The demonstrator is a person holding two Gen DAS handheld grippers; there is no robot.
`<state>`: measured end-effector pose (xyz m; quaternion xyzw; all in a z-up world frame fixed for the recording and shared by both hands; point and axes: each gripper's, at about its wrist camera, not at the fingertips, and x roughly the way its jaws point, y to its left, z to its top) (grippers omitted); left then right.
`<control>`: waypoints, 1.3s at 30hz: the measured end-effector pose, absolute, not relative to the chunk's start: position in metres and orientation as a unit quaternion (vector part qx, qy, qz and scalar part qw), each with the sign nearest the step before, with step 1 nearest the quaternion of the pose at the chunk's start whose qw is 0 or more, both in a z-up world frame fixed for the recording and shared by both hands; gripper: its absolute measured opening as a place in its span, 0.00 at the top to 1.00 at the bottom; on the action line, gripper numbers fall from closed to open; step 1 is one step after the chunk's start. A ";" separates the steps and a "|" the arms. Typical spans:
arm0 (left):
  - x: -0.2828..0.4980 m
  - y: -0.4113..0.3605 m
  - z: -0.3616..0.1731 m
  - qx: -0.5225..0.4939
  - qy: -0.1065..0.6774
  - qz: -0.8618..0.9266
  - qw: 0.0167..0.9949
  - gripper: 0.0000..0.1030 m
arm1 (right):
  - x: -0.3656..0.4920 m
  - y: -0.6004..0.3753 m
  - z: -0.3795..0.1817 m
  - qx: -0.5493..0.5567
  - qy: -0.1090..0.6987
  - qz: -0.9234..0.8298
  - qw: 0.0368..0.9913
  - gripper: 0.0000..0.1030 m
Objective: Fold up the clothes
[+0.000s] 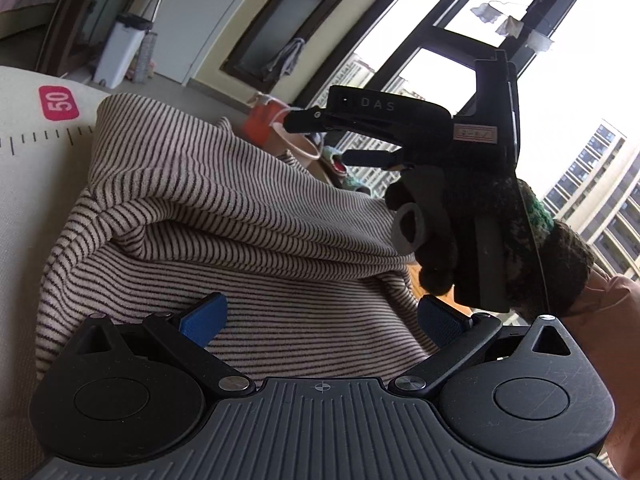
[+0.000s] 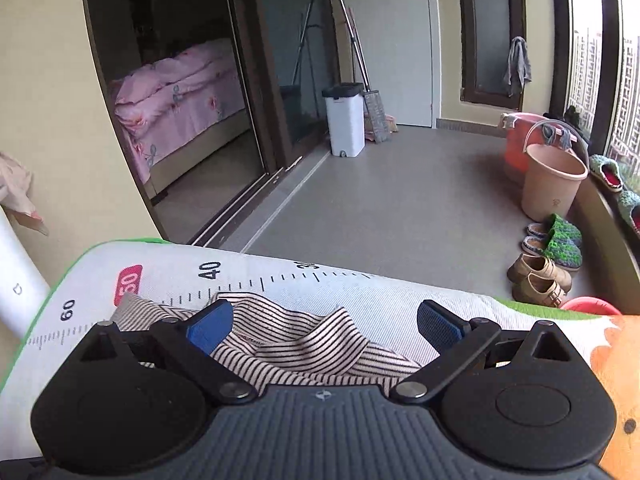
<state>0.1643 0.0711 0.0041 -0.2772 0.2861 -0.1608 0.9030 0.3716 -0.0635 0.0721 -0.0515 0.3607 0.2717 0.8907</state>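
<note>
A striped garment (image 2: 304,340) lies bunched on the ruler-printed counter (image 2: 360,288) near its ruled edge. Left claw (image 1: 320,320) and right claw (image 2: 324,324) gape wide, empty; each should pinch a hem corner squarely.

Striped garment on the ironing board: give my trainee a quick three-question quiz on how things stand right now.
1. True or false: the left hand-held gripper is shut on the striped garment.
2. Which printed number sits in a red patch on the ironing board? A) 30 B) 40 C) 50
3. Fill in: the right hand-held gripper has its jaws ____ above the garment's collar.

Key: 1 false, its jaws stand apart; 2 C; 3 open.
</note>
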 end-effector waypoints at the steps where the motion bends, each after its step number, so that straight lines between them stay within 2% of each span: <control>1: 0.164 0.071 0.004 -0.278 0.286 -0.161 0.903 0.00 | 0.375 -0.059 0.066 -0.064 0.369 0.270 0.887 0.03; 4: 0.164 0.072 0.003 -0.281 0.284 -0.163 0.902 0.00 | 0.379 -0.051 0.050 -0.083 0.374 0.275 0.882 0.08; 6: 0.165 0.072 0.003 -0.281 0.284 -0.162 0.902 0.00 | 0.382 -0.048 0.043 -0.076 0.382 0.288 0.875 0.24; 10: 0.166 0.072 0.003 -0.283 0.283 -0.163 0.902 0.00 | 0.384 -0.047 0.036 -0.068 0.390 0.298 0.869 0.46; 11: 0.166 0.073 0.003 -0.284 0.283 -0.163 0.902 0.00 | 0.383 -0.049 0.037 -0.067 0.389 0.292 0.871 0.66; 12: 0.166 0.073 0.003 -0.284 0.282 -0.163 0.902 0.00 | 0.383 -0.052 0.039 -0.062 0.389 0.289 0.873 0.78; 13: 0.166 0.073 0.003 -0.285 0.282 -0.163 0.902 0.00 | 0.383 -0.055 0.041 -0.055 0.390 0.289 0.873 0.82; 21: 0.162 0.085 0.004 -0.312 0.267 -0.196 0.891 0.00 | 0.348 -0.092 0.085 0.031 0.356 0.346 0.867 0.87; 25: 0.155 0.094 0.018 -0.334 0.234 -0.244 0.879 0.00 | 0.314 -0.110 0.100 0.046 0.343 0.380 0.858 0.87; 39: 0.118 0.098 0.054 -0.332 0.210 -0.212 0.895 0.00 | 0.222 -0.147 0.085 0.037 0.352 0.395 0.848 0.87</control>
